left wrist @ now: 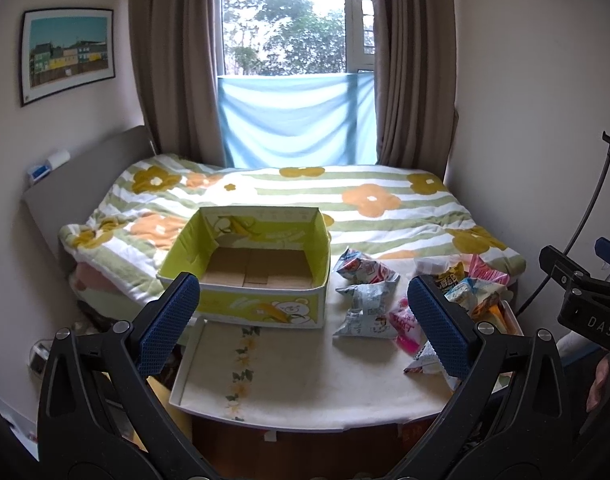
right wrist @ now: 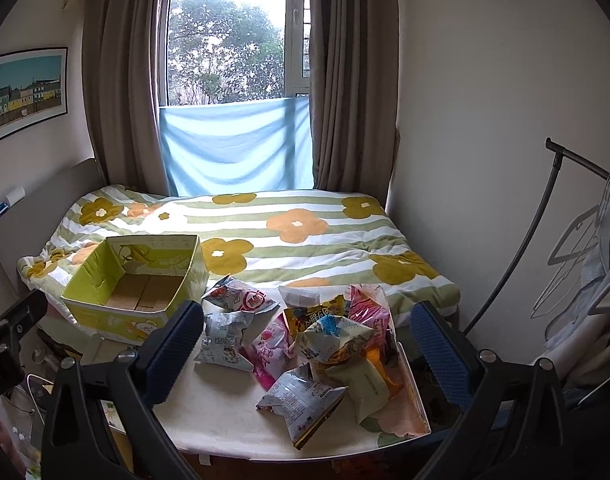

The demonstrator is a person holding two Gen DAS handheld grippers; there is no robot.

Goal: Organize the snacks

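Observation:
An open yellow-green cardboard box [left wrist: 261, 308] [right wrist: 117, 320] stands empty at the back left of a white tray-like table [left wrist: 297, 384] [right wrist: 225, 412]. A pile of several snack packets [left wrist: 369, 296] [right wrist: 329, 340] lies on the table's right half. My left gripper [left wrist: 305, 328] is open and empty, held above the table in front of the box. My right gripper [right wrist: 309, 344] is open and empty, held above the snack pile. The right gripper shows at the right edge of the left wrist view [left wrist: 585, 300].
A bed with a striped flower blanket [left wrist: 305, 200] [right wrist: 265, 232] lies right behind the table. A window with brown curtains is beyond it. A clothes rack with hangers [right wrist: 577, 240] stands at the right. Clutter lies on the floor at the left [right wrist: 45, 356].

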